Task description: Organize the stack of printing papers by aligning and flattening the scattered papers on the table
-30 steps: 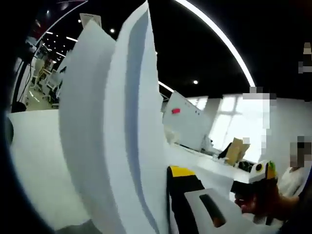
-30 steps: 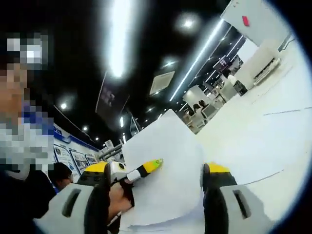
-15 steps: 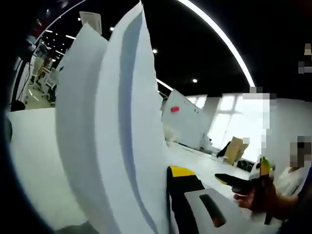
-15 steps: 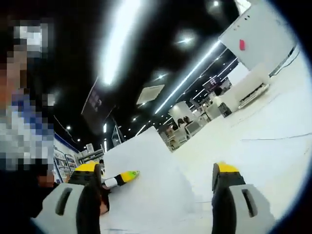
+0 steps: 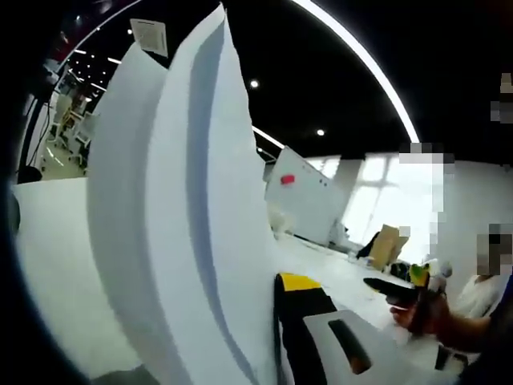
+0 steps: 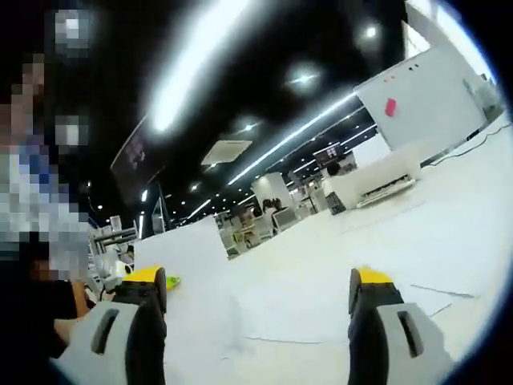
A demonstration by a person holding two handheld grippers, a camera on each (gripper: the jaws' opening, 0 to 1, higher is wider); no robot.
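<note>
Above the white tabletop, the left tool grips upright curved papers; the right tool stands open.

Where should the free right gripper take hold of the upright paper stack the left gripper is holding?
On the stack's free vertical edge, opposite the left gripper, coming in level from the side. The paper stack stands on edge on the table and bows in the left gripper view, so a pinch across its thickness there would likely steady it. The right gripper is open.
</note>
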